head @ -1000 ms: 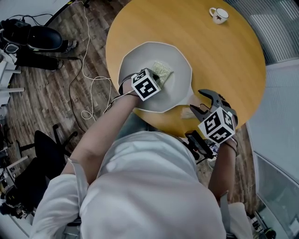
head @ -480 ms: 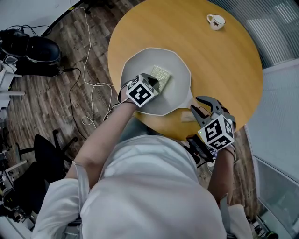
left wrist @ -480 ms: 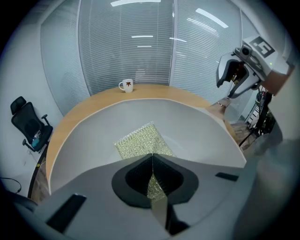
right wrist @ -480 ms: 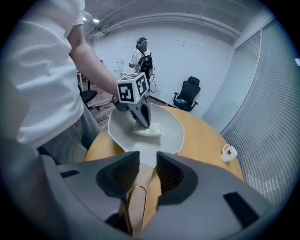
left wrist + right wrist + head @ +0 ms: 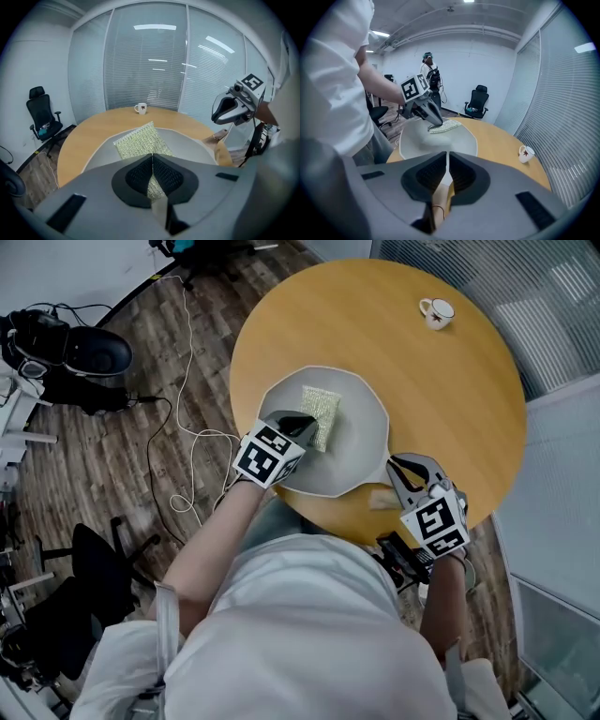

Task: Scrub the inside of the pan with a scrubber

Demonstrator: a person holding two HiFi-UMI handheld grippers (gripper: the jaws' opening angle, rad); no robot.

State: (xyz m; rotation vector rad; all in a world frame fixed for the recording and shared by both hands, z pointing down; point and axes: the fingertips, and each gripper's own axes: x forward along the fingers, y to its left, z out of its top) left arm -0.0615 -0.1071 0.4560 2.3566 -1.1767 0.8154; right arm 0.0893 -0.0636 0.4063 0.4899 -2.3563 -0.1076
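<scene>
Left gripper (image 5: 302,420): clamped tight on the scrubber (image 5: 322,413), its near edge pinched between the pads, the rest fanned out ahead of the fingertips.
Scrubber: rested inside the pan (image 5: 361,442), on the grey floor just beyond the left fingers.
Right gripper (image 5: 405,468): jaws being closed, only a narrow gap left, the wooden handle (image 5: 382,499) caught between the pads.
Pan: set on the round table (image 5: 422,381), its bowl spread ahead of the right fingertips.
Mug (image 5: 437,310): stood well beyond both sets of fingers, near the table's far edge.
</scene>
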